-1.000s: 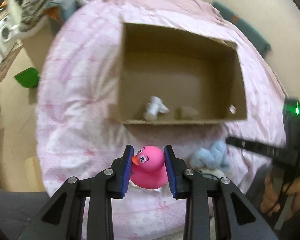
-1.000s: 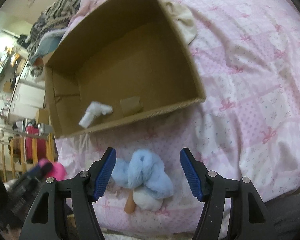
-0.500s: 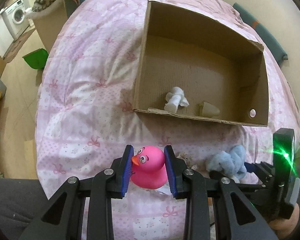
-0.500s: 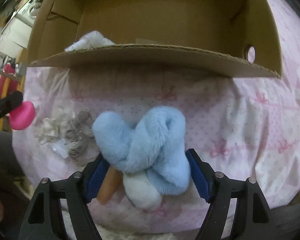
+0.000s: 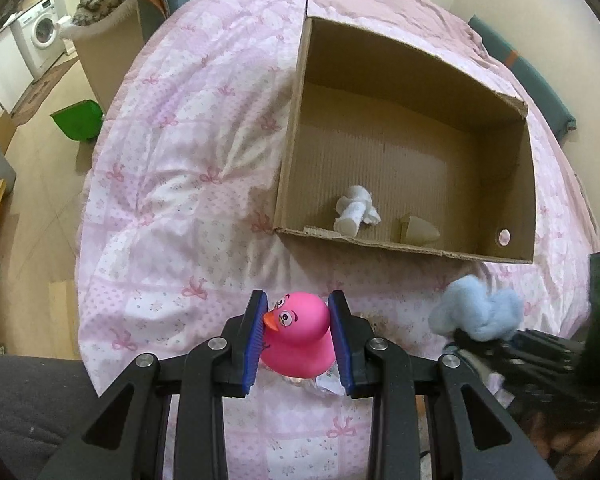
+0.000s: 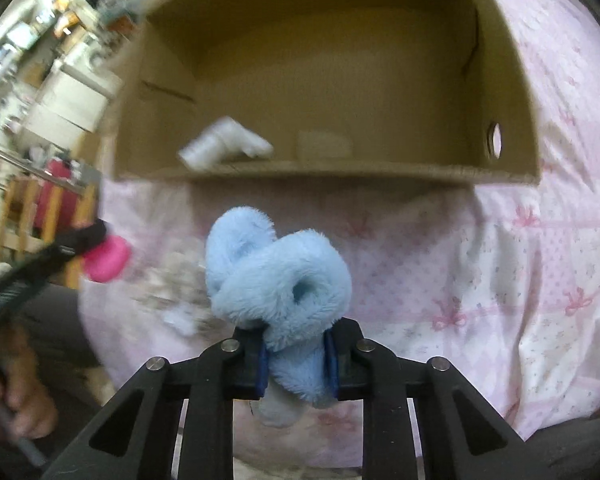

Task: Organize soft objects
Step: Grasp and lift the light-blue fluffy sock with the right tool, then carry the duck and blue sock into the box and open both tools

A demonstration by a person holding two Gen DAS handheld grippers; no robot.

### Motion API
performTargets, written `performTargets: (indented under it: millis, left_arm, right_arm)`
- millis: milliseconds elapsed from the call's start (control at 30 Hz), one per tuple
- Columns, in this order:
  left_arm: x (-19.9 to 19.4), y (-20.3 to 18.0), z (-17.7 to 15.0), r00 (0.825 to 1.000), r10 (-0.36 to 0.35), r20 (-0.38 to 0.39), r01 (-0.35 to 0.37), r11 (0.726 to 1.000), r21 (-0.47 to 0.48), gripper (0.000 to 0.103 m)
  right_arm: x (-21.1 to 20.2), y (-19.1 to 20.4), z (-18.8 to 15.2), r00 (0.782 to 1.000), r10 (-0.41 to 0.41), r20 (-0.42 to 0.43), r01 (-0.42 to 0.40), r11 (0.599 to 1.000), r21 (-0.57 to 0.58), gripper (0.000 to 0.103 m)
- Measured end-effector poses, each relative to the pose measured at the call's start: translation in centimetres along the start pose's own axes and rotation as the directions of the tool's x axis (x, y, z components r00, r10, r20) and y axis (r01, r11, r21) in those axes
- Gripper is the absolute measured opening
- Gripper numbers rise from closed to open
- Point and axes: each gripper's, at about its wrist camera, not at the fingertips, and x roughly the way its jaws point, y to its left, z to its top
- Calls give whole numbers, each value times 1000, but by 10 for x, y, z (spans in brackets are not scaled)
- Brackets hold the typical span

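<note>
Two grippers, two toys, and both loaded! The left gripper (image 5: 298, 338) pinches the pink duck (image 5: 298, 342) between its blue pads, beak pointing to 9 o'clock, above the pink bed cover (image 5: 172, 184). The right gripper (image 6: 294, 354) is closing its jaws on the blue plush (image 6: 278, 276), and the pads already squeeze its lower part while the fluffy loops bulge out above. Now the key relation: the open cardboard box (image 6: 328, 172) lies dead ahead at 12 o'clock of both grippers, its near wall running from 9 to 3. From the right wrist view the plush looks nearer that wall, so the right hand likely drops first. Inside, a white sock roll (image 5: 356, 214) sits against the near wall.
</note>
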Motion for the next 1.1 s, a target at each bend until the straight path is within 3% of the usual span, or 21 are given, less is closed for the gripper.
performTargets:
  millis: [167, 367, 733, 867, 1000, 1100]
  left_arm:
    - [-16, 5, 1, 998, -18, 58, 19, 1000, -16, 28]
    - [-25, 7, 8, 994, -19, 109, 24, 999, -39, 28]
    - [-37, -19, 56, 984, -43, 175, 35, 998, 51, 28]
    - [-27, -27, 78, 982, -65, 175, 53, 996, 69, 28]
    - [-9, -29, 93, 981, -137, 138, 133, 991, 34, 28]
    - [5, -36, 96, 982, -117, 147, 109, 992, 58, 28]
  right_arm:
    - [-38, 3, 2, 982, 166, 92, -168, 986, 16, 23]
    - [-69, -2, 16, 957, 227, 180, -234, 972, 20, 23]
    - [-102, -22, 66, 944, 153, 291, -163, 987, 9, 23]
    - [-95, -35, 81, 941, 135, 310, -154, 987, 35, 23]
    - [-79, -42, 92, 944, 131, 304, -157, 985, 65, 23]
    - [-67, -43, 93, 949, 117, 293, -146, 986, 79, 23]
